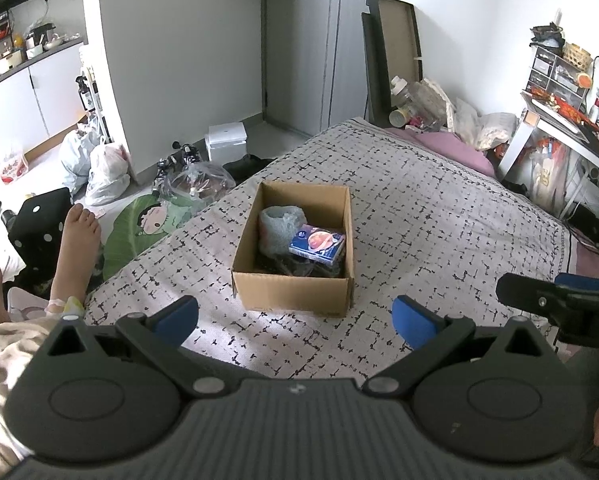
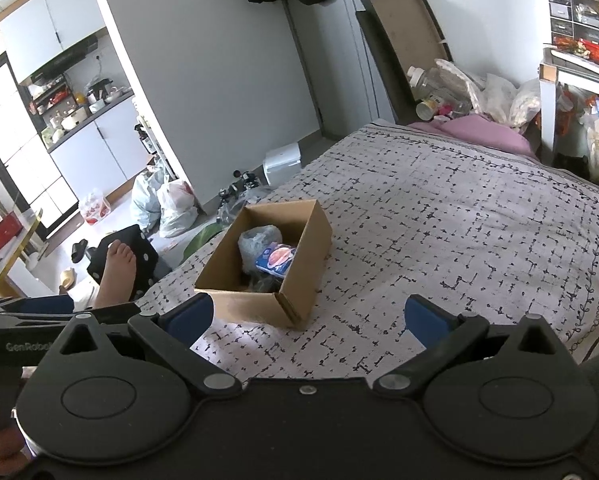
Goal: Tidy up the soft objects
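We hold the left gripper (image 1: 295, 316) and right gripper (image 2: 309, 320) with jaws spread wide, gripping nothing. The cardboard box (image 1: 295, 292) rests on the bed (image 1: 439, 216), containing a grey soft roll (image 1: 275, 228) and tissue pack (image 1: 317, 244).

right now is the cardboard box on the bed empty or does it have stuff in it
Not empty. The open-topped cardboard box holds a grey fuzzy roll, a blue packet and something dark underneath.
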